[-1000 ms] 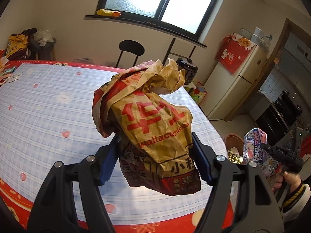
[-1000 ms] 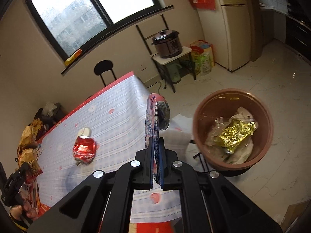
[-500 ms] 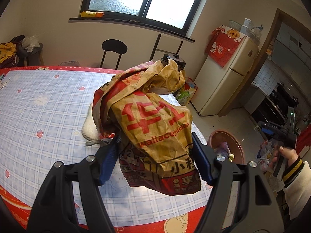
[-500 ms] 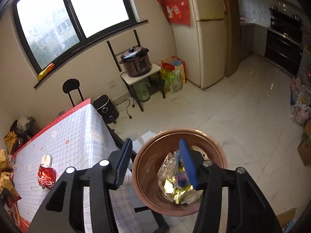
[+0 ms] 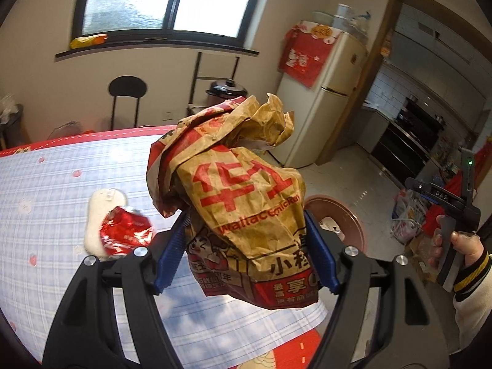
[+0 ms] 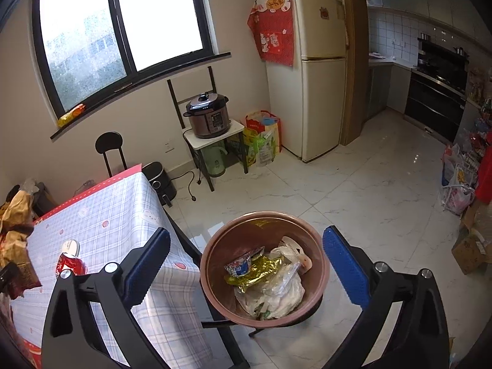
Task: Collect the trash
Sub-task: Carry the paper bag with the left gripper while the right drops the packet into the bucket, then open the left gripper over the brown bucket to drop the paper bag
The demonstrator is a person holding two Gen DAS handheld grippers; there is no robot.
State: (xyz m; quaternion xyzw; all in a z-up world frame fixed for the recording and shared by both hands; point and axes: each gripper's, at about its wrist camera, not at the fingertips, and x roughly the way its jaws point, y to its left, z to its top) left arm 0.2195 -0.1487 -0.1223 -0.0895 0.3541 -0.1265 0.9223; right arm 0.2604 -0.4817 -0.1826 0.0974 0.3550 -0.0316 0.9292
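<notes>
Here, your left claw (image 5: 246,243) is clamped on a crumpled brown paper fast-food bag (image 5: 236,196), its blue pads pressing both sides of the lower half while the bulky top flops free above the counter (image 5: 46,184). Your right claw (image 6: 246,264) hangs over the brown bin (image 6: 215,292) beside the counter's end, its jaws opening to near full width with nothing between them; a blue-and-red wrapper (image 6: 243,264) lies on the gold foil and plastic already inside. On the checked cloth, a crushed red can (image 5: 126,233) rests against a small white object (image 5: 101,212), both yet to be collected.

The risk, as it looks from here: the paper bag is large next to the bin's mouth and is gripped low, so a release off-centre could let it catch the rim and tumble to the tiled floor (image 6: 384,200). The bin is already partly filled, so a springy bag may sit high and roll out. Your right hand (image 5: 461,246) is close to the bin's far side, so the two claws could knock together if you bring the bag across before it clears.
</notes>
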